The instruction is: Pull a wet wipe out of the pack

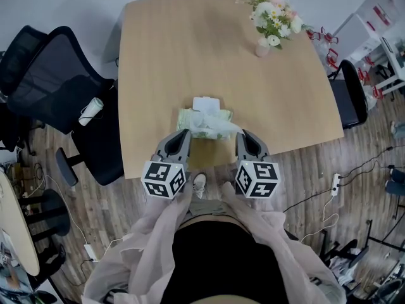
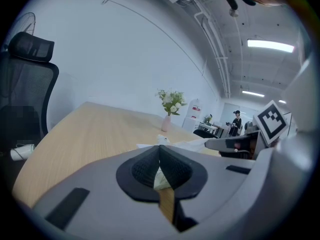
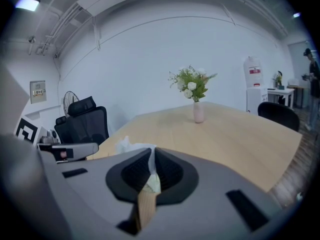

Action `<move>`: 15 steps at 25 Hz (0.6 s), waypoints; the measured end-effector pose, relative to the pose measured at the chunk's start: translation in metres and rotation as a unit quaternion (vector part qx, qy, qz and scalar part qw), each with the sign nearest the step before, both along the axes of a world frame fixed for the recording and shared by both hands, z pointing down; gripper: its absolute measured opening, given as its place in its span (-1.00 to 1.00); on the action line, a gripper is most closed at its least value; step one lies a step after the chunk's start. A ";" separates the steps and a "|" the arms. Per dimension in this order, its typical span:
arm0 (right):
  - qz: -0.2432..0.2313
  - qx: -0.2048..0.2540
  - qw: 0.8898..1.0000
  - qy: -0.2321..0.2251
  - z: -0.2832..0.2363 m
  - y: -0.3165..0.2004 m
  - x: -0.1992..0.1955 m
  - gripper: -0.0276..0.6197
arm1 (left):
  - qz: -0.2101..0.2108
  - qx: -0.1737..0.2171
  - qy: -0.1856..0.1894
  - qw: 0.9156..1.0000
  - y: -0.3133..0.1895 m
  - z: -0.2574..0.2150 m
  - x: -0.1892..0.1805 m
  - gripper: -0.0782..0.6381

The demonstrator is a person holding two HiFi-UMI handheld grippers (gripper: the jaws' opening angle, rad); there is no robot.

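The pale green wet wipe pack (image 1: 200,124) lies near the front edge of the wooden table (image 1: 190,49). My left gripper (image 1: 182,138) is shut on the pack's near left end, and a sliver of its film (image 2: 160,178) shows between the pads. My right gripper (image 1: 242,138) is shut on a white wet wipe (image 1: 231,128) that stretches from the pack's top to its tips. In the left gripper view the wipe (image 2: 192,144) runs toward the right gripper (image 2: 227,144). In the right gripper view pale sheet (image 3: 152,183) sits pinched in the jaws.
A pink vase of flowers (image 1: 269,21) stands at the table's far right. Black office chairs stand left (image 1: 57,94) and right (image 1: 351,94) of the table. A white flap (image 1: 207,103) sticks up at the pack's far side. Cables and a power strip (image 1: 335,183) lie on the floor.
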State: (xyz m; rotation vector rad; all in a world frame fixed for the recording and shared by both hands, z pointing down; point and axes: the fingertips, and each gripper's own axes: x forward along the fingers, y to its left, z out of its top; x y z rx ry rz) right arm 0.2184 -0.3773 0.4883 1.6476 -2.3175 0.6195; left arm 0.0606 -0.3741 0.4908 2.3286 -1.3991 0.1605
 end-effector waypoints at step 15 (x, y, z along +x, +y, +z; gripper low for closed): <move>0.030 0.016 0.999 0.001 -0.014 0.001 0.021 -0.87 | 0.004 0.011 -0.002 1.000 -0.001 -0.007 0.002 -0.75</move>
